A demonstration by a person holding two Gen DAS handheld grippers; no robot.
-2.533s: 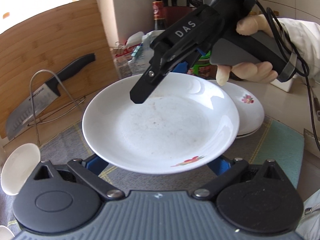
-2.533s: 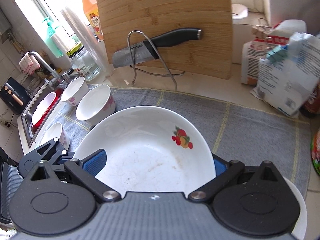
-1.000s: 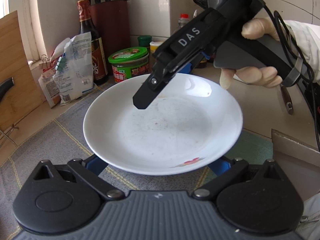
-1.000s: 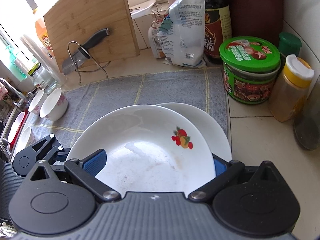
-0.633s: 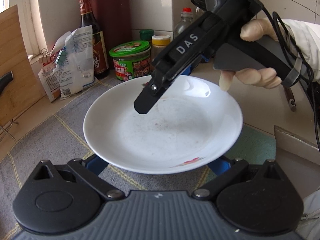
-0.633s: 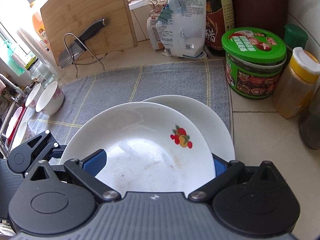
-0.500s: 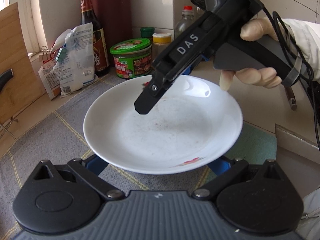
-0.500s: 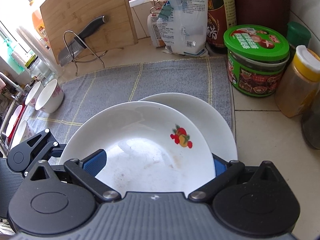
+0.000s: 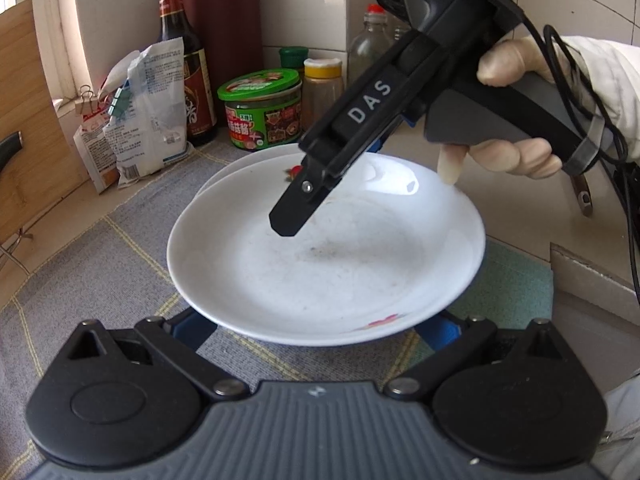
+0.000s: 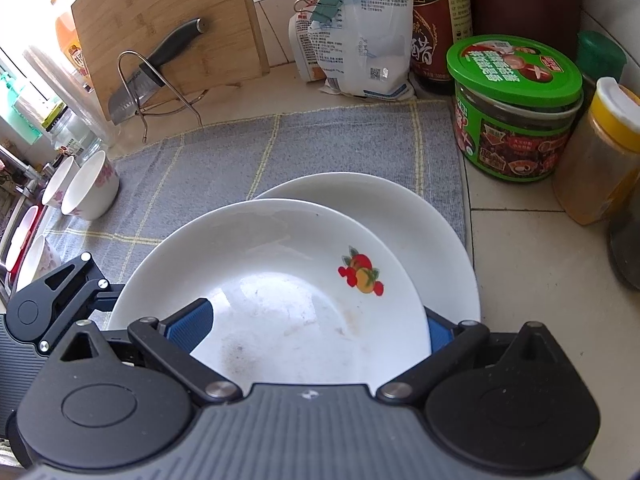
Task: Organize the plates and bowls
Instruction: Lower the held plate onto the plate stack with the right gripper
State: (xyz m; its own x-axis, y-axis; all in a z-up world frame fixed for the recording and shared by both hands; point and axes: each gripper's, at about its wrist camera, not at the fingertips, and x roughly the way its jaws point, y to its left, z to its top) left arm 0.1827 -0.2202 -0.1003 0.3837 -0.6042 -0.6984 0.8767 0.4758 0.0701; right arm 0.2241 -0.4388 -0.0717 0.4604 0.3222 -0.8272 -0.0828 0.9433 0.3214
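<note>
A white plate with a fruit print (image 9: 328,264) (image 10: 280,280) is held over the grey mat. My right gripper (image 10: 316,332) is shut on its near rim; the gripper body also shows in the left wrist view (image 9: 360,120). My left gripper (image 9: 316,328) has its blue pads under the opposite rim, seemingly shut on it. A second white plate (image 10: 384,208) (image 9: 224,172) lies on the mat just beneath and beyond the held plate. Small floral bowls (image 10: 90,186) stand at the mat's left edge.
A green-lidded jar (image 10: 516,108), a yellow-capped spice jar (image 10: 600,152), a soy sauce bottle (image 10: 440,20) and food bags (image 10: 360,32) stand behind the plates. A cutting board (image 10: 168,20) and knife on a wire rack (image 10: 160,64) stand at the back left.
Both grippers carried the plate from the mat's left side to the right. It has come down over the second plate, which now shows just past its far rim.
</note>
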